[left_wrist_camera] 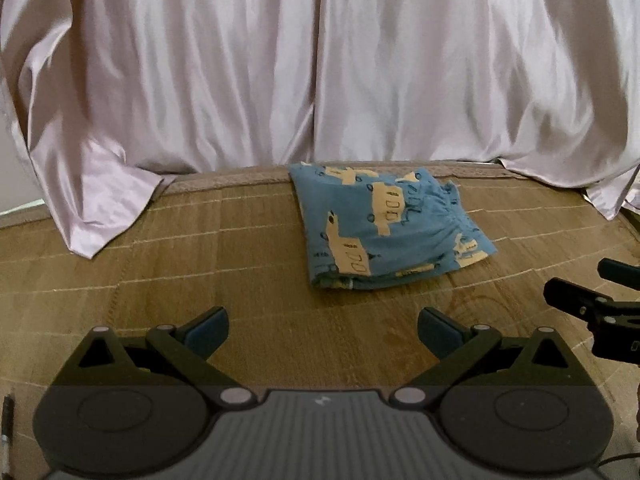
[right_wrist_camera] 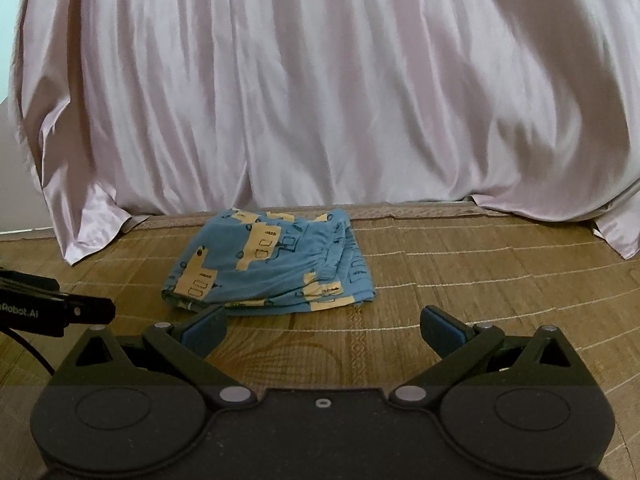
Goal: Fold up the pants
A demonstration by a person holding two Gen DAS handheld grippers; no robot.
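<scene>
Left gripper and right gripper fingers spread, empty, held low in frame; blue vehicle-print cotton pants left folded mid-frame on woven bamboo mat, task judged complete.

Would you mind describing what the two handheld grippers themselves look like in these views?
Both are matte black plastic. The left gripper has two angled fingers with blue pads, silver pivot pins, round discs on each side and a ribbed grey centre plate. The right gripper matches it, though its centre plate looks smooth and dark. Seen from the right wrist view, the left gripper's side carries white "Robot.AI" lettering and a thin black cable.
</scene>
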